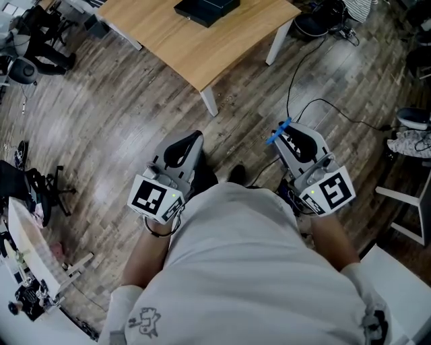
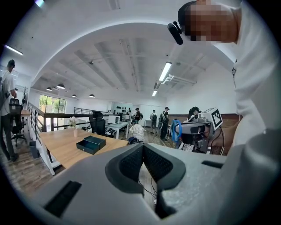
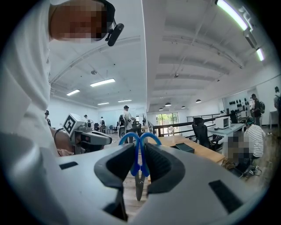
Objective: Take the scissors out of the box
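Observation:
The blue-handled scissors [image 3: 139, 151] hang between the pads of my right gripper [image 3: 140, 149], which is shut on them. Their handle loops stick out past the fingertips and the blades point back and down. From the head view the scissors [image 1: 277, 133] show as a blue bit at the tip of the right gripper [image 1: 284, 131]. The dark open box [image 1: 205, 8] lies on the wooden table [image 1: 202, 47], well ahead of both grippers. My left gripper [image 1: 194, 137] is held beside the right one, over the floor. Its pads [image 2: 131, 162] meet at the tip with nothing between them.
A white table leg [image 1: 209, 102] stands just ahead of the grippers. A black cable [image 1: 316, 104] runs over the wooden floor at the right. A white stool [image 1: 404, 209] stands far right, black gear [image 1: 40, 189] at the left. Several people [image 2: 153, 121] stand and sit at desks far off.

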### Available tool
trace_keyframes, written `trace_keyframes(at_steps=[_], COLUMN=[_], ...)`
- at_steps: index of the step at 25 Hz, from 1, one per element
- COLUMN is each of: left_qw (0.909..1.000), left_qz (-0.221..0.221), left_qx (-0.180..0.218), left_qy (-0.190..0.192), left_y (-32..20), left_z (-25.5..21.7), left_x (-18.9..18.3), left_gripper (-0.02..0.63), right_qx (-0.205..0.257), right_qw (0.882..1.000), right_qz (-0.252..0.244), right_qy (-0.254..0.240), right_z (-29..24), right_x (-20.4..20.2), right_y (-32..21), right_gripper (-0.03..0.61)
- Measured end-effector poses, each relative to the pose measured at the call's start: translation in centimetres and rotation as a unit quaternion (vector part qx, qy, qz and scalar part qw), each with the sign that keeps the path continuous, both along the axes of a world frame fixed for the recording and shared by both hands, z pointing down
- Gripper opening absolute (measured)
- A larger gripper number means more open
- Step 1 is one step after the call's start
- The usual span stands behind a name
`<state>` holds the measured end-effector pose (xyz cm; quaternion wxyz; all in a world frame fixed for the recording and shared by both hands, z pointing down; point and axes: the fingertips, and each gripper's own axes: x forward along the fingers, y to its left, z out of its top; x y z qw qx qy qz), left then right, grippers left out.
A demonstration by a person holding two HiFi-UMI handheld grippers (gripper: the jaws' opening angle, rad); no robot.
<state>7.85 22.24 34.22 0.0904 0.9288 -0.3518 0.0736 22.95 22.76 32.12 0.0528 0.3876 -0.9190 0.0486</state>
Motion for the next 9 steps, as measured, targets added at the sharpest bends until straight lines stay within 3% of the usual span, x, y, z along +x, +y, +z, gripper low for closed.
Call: trace_keyframes(at_steps=[9], left_qw=[1.0000], left_qz=[-0.004], left_qx=[0.005], left_qy=[0.000], left_y=[-0.72], left_z=[-0.48], left_x=[0.18], left_gripper=[0.005], right_qx=[0.007], right_qw=[1.000], right_qz=[-0.002], right_qy=[-0.003], right_z=[-0.62], right_x=[0.27], right_y=[-0.75], right_gripper=[0.089])
